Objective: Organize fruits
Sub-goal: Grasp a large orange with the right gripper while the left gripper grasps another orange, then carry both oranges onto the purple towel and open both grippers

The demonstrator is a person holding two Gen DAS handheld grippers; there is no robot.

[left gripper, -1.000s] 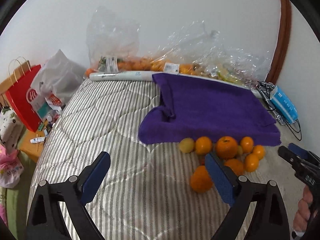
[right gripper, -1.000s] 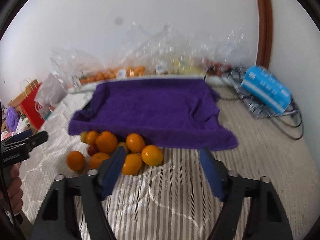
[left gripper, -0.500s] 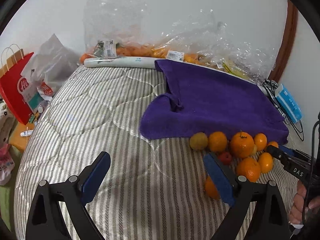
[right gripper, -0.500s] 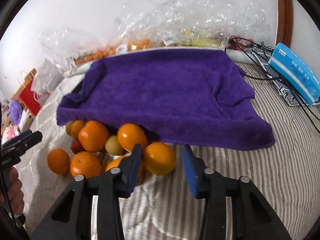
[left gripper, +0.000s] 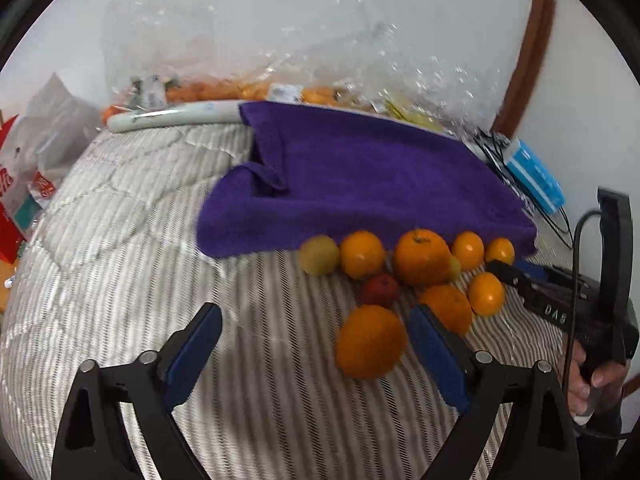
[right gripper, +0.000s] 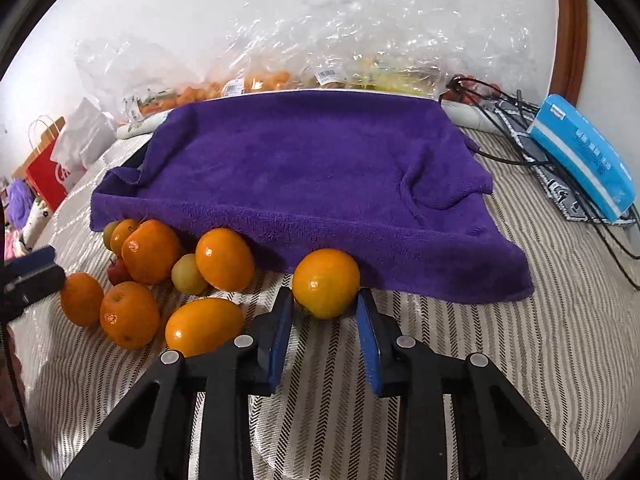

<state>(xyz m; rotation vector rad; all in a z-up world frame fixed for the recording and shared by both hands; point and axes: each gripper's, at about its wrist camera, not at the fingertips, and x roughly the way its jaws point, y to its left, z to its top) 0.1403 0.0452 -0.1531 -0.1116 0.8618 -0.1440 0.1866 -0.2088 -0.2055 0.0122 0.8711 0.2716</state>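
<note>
Gripping an orange (right gripper: 326, 282) beside the purple towel (right gripper: 312, 176): right tool (right gripper: 325, 320), just narrowed; left tool (left gripper: 316, 354) wide.

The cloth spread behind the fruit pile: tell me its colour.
Solid purple towel, no pattern; clearest in the right wrist view.

Deep purple fuzzy towel (right gripper: 312, 176) on a grey-and-white striped quilted bedcover (right gripper: 500, 360), glossy orange round fruits (right gripper: 224, 258) at its 7 o'clock edge (one small dark red fruit (left gripper: 380, 290), one dull yellow-green fruit (left gripper: 319, 255)).
</note>
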